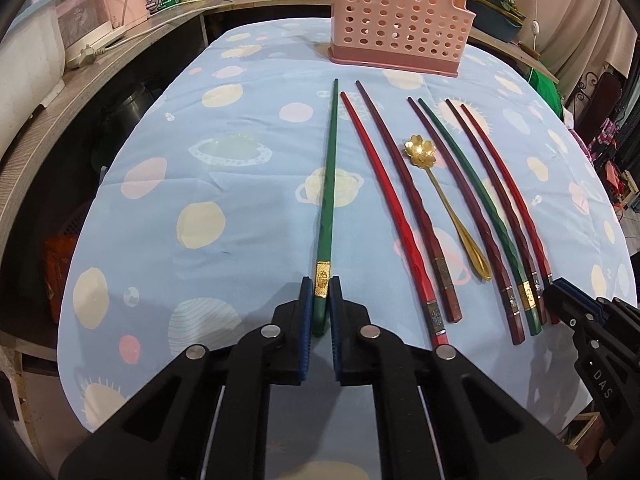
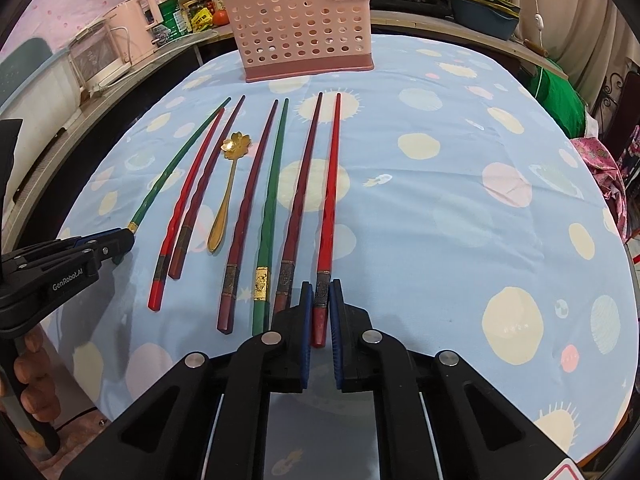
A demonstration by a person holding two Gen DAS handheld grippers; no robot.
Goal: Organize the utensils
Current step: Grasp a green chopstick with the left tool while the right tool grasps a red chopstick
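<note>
Chopsticks lie in a row mid-frame, thick ends nearest for easy grasping. The left gripper [image 1: 320, 300] pinches the leftmost green chopstick [image 1: 329, 184], the right gripper [image 2: 321, 304] the rightmost red chopstick [image 2: 330, 200]; both fingers narrow, gripping. The pink perforated holder [image 2: 304, 28] waits upper centre.

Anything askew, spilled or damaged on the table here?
Nothing spilled or broken. One oddity: the gold spoon lies among the chopsticks, bowl toward the pink holder. Left gripper grips the green chopstick, right gripper the red chopstick.
</note>
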